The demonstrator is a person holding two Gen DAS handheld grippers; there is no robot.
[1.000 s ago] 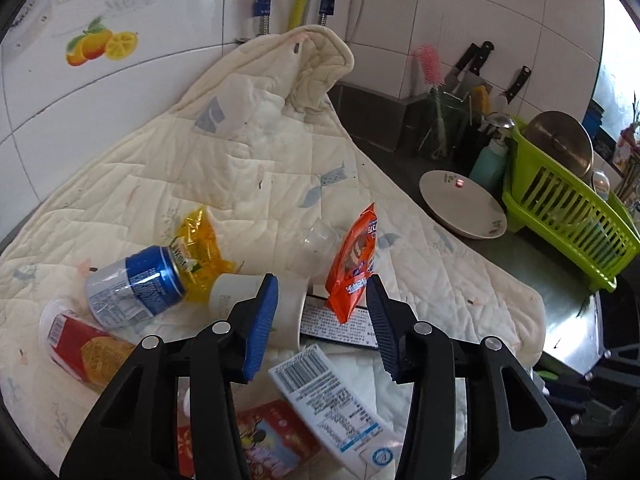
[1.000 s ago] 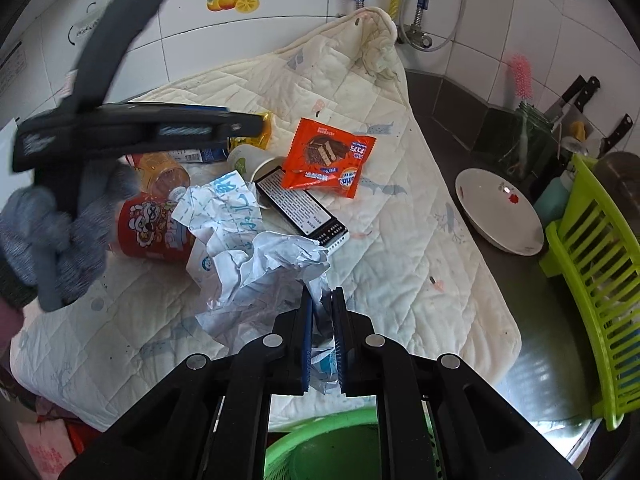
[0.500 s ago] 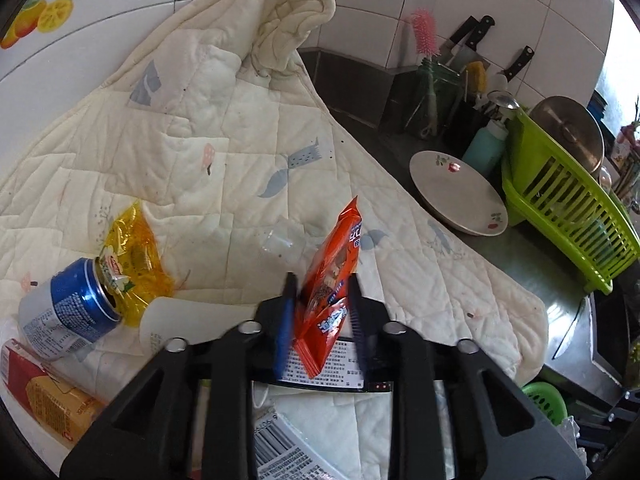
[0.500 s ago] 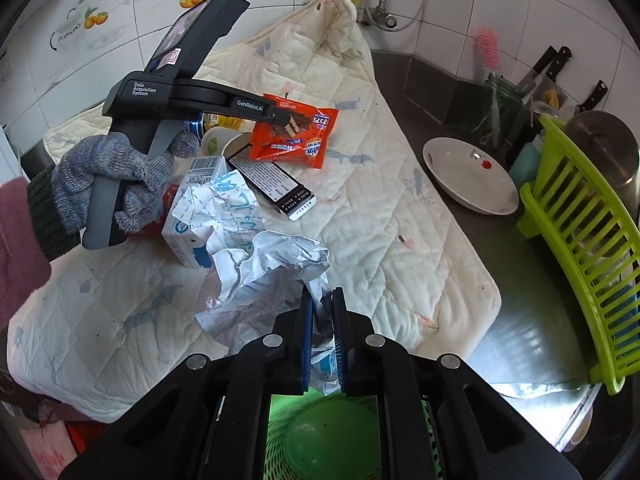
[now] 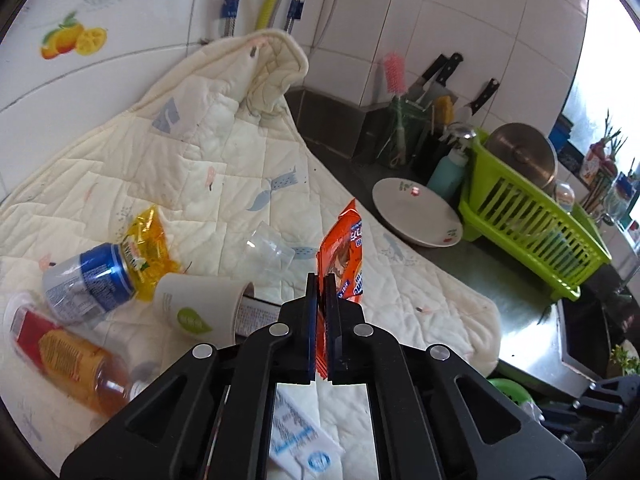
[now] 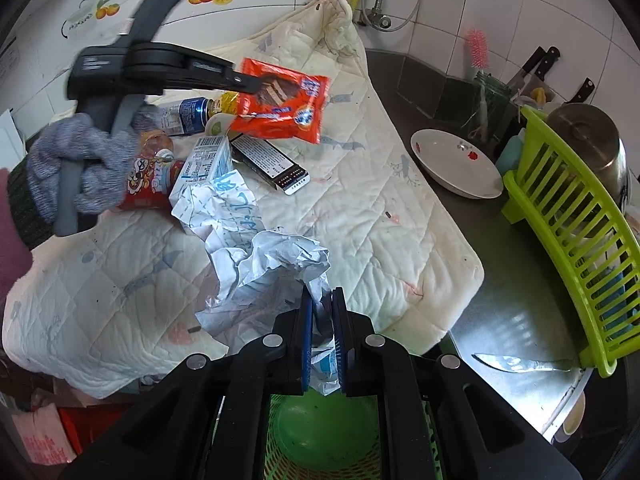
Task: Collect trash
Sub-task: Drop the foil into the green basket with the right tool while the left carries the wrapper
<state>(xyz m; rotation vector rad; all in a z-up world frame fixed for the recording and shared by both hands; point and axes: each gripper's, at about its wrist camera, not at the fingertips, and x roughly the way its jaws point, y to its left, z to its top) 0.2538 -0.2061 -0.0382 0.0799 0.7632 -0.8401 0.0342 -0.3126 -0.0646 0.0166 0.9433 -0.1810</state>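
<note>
Two tools clamped, left tool (image 5: 320,286) pinching orange wrapper (image 5: 345,248) upright on edge, right tool (image 6: 322,308) gripping crumpled paper (image 6: 260,268).

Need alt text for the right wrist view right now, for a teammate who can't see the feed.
The right gripper is shut on a crumpled white wrapper above a green basket. Beyond, over a cream quilt, the left gripper in a gloved hand holds up an orange snack packet.

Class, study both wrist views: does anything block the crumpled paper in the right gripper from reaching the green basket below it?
Nothing visible does. The right gripper is shut on the crumpled paper, and the green basket lies open directly beneath, with no object between them.
</note>
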